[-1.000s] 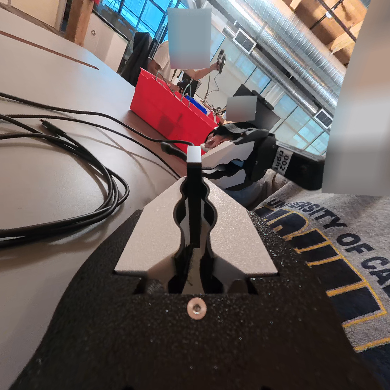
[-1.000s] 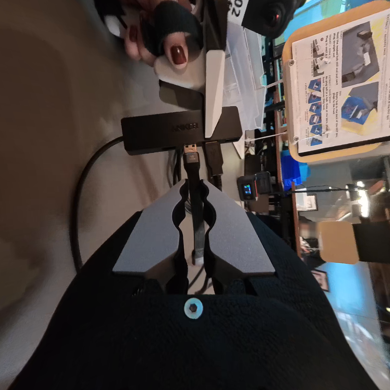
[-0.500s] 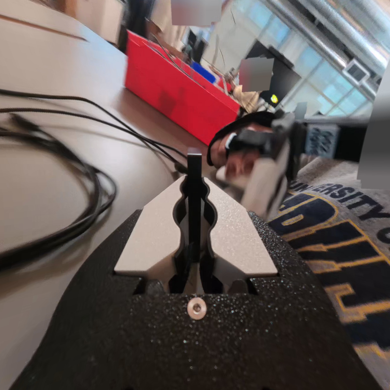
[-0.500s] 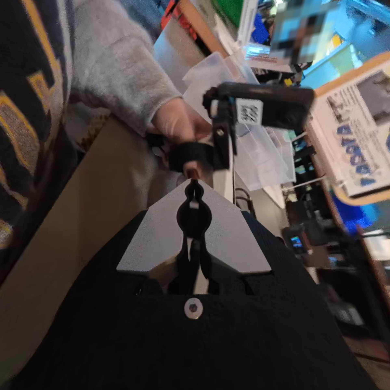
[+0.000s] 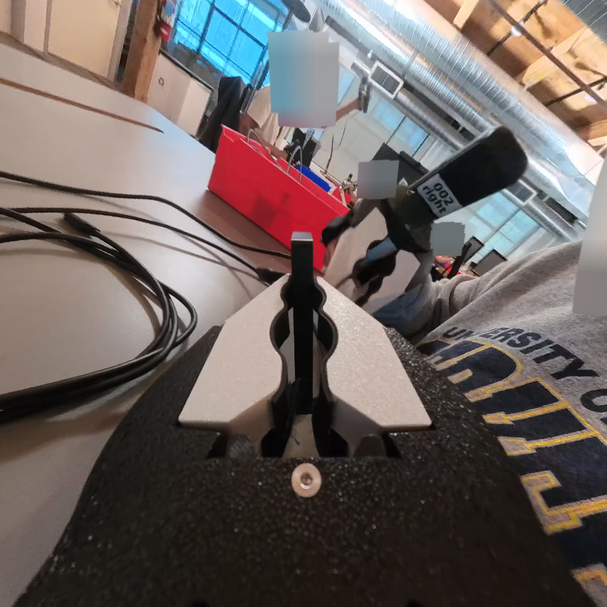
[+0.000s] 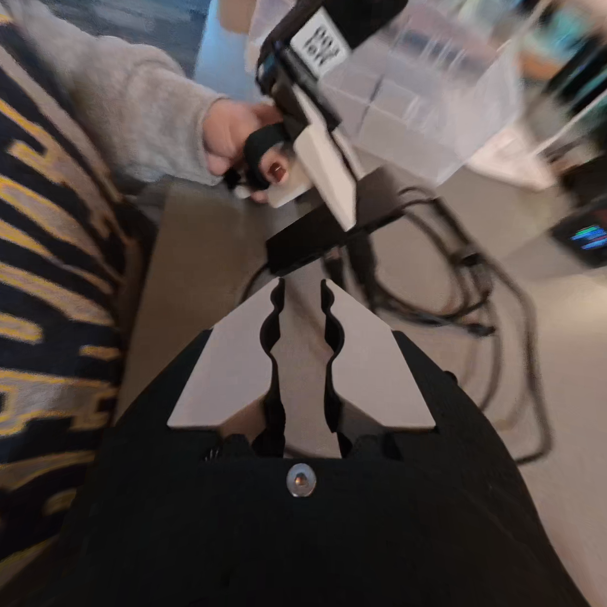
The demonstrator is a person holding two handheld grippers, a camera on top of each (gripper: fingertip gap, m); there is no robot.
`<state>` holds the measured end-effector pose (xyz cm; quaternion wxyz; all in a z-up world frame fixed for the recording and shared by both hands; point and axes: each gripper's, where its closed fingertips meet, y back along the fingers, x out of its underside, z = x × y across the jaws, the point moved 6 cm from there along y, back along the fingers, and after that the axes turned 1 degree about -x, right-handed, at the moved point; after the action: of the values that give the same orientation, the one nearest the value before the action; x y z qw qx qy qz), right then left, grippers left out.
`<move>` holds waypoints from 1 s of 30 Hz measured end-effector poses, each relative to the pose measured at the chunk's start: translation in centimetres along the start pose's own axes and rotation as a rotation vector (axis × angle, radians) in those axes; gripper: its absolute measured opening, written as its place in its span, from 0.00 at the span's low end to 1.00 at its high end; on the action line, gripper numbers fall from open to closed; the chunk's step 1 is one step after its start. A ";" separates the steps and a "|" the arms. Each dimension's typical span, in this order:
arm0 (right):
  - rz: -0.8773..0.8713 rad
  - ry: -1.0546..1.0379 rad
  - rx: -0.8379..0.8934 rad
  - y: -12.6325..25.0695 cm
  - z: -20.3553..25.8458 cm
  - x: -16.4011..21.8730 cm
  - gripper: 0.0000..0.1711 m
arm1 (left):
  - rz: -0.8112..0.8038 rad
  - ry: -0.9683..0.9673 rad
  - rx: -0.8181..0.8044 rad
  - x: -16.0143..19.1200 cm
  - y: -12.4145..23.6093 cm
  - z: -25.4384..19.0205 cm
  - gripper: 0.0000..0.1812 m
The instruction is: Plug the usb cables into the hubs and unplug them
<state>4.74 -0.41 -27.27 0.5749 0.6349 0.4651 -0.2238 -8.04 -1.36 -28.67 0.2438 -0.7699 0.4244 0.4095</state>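
hub clamped on the left, right gripper empty and short of it

hub (image 6: pixel 315 243), a slim black bar, sits pinched between the pale fingers of the left gripper (image 5: pixel 302 285), which is closed tight on it; in the left wrist view it shows end-on as a thin black blade standing between the jaws. in the right wrist view the same bar is held just above the desk (image 6: pixel 203 262), near the desk's edge by the person's grey sweatshirt (image 6: pixel 59 230), its long axis running from lower left to upper right across the frame. at least one dark plug seems to hang from its near side, though blur makes the count uncertain.

right gripper (image 6: pixel 300 284) has its jaws parted with nothing between them. the hub lies just ahead of its tips and a little above, so the port side faces this gripper and the bar's length runs crosswise to its fingers. loose black cables (image 6: pixel 460 295) coil on the desk to the right of the hub, toward the desk's far side; i judge the next grasp will be on a plug at the hub or one from that coil, and the right gripper is the free one to take it. red bin (image 5: pixel 272 193) stands well apart.
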 end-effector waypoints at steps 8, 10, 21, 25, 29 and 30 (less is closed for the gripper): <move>-0.205 -0.700 -0.050 -1.9 -0.5 1.5 0.16 | -0.239 -0.018 -0.029 -1.5 1.5 -0.3 0.05; -0.482 -0.908 -0.037 -1.9 -1.3 0.9 0.16 | -0.286 0.000 -0.005 -1.7 1.7 -0.5 0.04; -0.810 -1.075 -0.095 -1.9 -2.9 0.4 0.01 | -0.297 0.016 0.013 -1.6 1.3 -0.6 0.05; -0.687 -0.978 -0.020 -1.7 -2.6 0.8 0.07 | -0.242 -0.045 -0.064 -1.5 0.9 -0.6 0.05; -0.523 -0.708 -0.123 -0.5 0.2 0.1 0.23 | -0.159 -0.167 -0.231 -2.2 1.3 -0.1 0.05; -0.517 -0.636 -0.104 0.0 0.4 -0.2 0.24 | -0.150 -0.197 -0.284 -2.6 1.6 0.2 0.05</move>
<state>4.77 -0.89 -27.15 0.6462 0.3664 0.4189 -0.5222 -10.33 -0.86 -26.65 0.2028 -0.7822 0.2778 0.5194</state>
